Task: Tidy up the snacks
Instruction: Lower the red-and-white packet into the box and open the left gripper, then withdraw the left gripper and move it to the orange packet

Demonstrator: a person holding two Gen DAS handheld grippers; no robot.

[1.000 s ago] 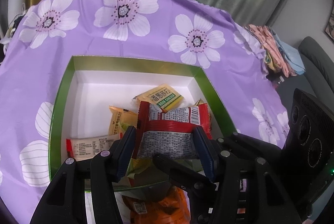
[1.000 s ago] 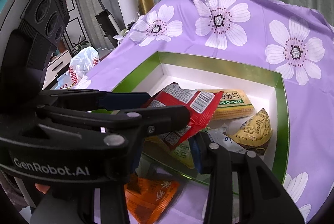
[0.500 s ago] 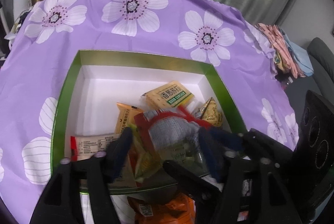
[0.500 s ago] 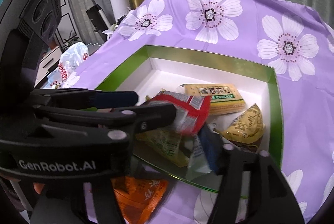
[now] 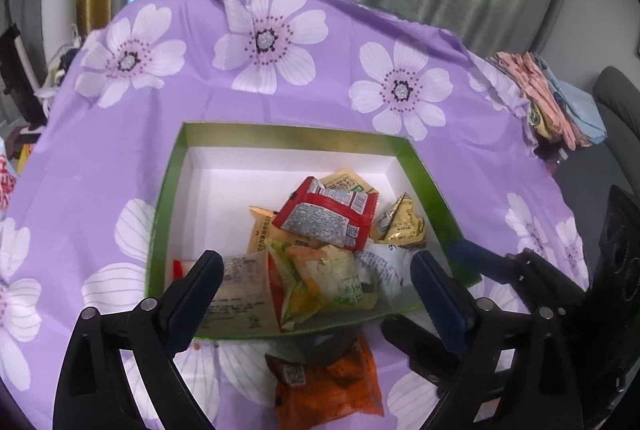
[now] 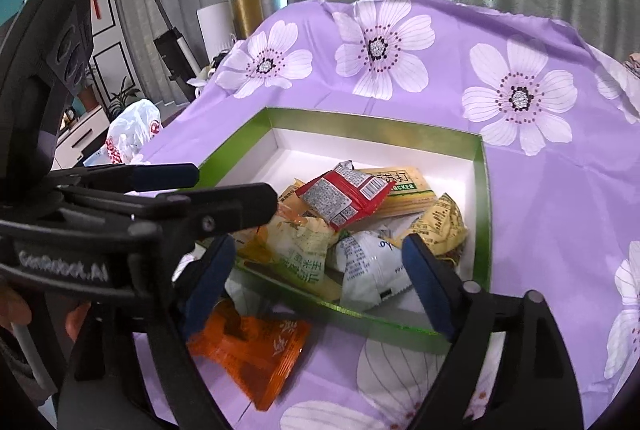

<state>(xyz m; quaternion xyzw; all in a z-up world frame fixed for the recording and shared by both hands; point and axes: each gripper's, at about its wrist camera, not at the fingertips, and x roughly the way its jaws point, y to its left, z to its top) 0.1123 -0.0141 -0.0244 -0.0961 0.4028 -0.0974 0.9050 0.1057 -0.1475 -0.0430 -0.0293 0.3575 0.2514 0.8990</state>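
A green box with a white inside sits on the purple flowered cloth and holds several snack packets. A red packet lies on top of the pile. My left gripper is open and empty, above the box's near edge. My right gripper is open and empty, close to the left one, over the box's near side. An orange packet lies on the cloth outside the box, just in front of it, below both grippers.
The cloth-covered table stretches behind the box. Folded cloths lie at its right edge, by a grey sofa. A white plastic bag and a floor cleaner stand off the left side. Curtains hang behind.
My left gripper opened and let go of the red packet, which dropped onto the pile in the box. Both grippers pulled back and up from the box.
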